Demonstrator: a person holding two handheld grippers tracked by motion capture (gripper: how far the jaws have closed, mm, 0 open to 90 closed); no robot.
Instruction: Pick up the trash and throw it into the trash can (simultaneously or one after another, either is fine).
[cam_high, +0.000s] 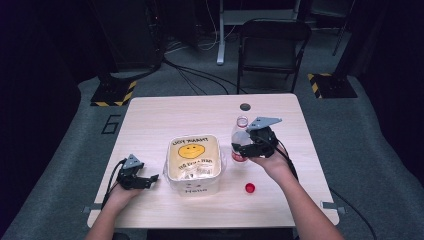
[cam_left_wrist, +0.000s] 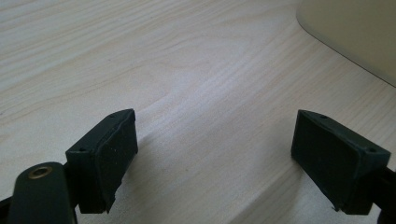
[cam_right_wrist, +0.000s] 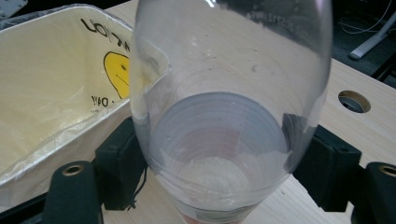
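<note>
high view: the right gripper (cam_high: 248, 145) is clamped round a clear plastic bottle (cam_high: 240, 139) standing upright on the table (cam_high: 150, 112), long axis vertical, just right of the lined bin (cam_high: 194, 162). The red cap (cam_high: 250, 188) is off and lies on the table nearer the person, so the right hand is the one in play.
high view, other side: the left gripper (cam_high: 149, 178) sits low near the table left of the bin, well apart from the bottle.
left gripper view: jaws spread wide, nothing between them, just bare wood and a corner of the bin (cam_left_wrist: 355, 32).
right gripper view: the bottle (cam_right_wrist: 229, 107) fills the gap, pads (cam_right_wrist: 122, 168) pressing on both sides. The bin (cam_right_wrist: 56, 98) with its smiley bag is right next to it, so I'd guess tipping toward it comes next.
</note>
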